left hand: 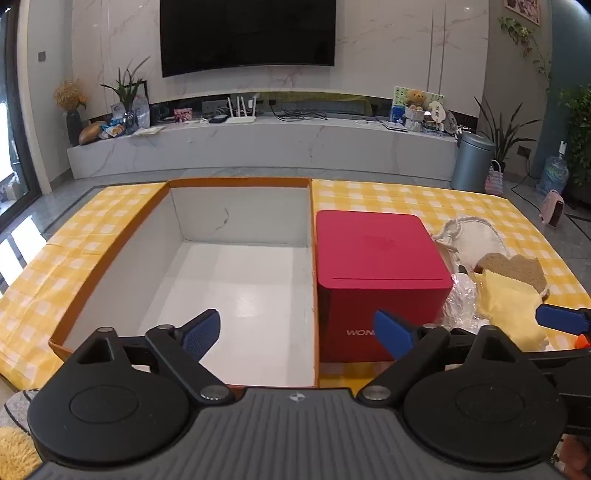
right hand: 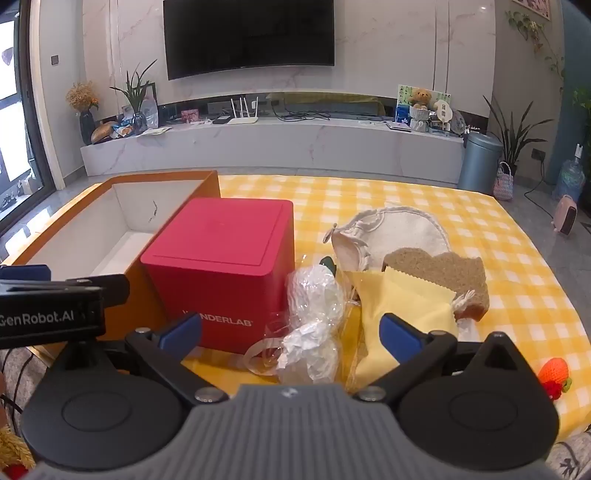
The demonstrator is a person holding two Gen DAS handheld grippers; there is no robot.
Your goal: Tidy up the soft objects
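I work in a home living room. A large wall-mounted television (left hand: 247,35) hangs above a long marble media console (left hand: 258,147), which carries a white router (left hand: 240,119), a teddy bear (left hand: 416,99) and potted plants (left hand: 127,92). A lidded bin (left hand: 472,160) and what appears to be a water jug (left hand: 552,179) stand on the tiled floor.

Red box (right hand: 221,266) reads "WONDERLAB"; left hand-held gripper (right hand: 51,314) "GenRobot.AI".
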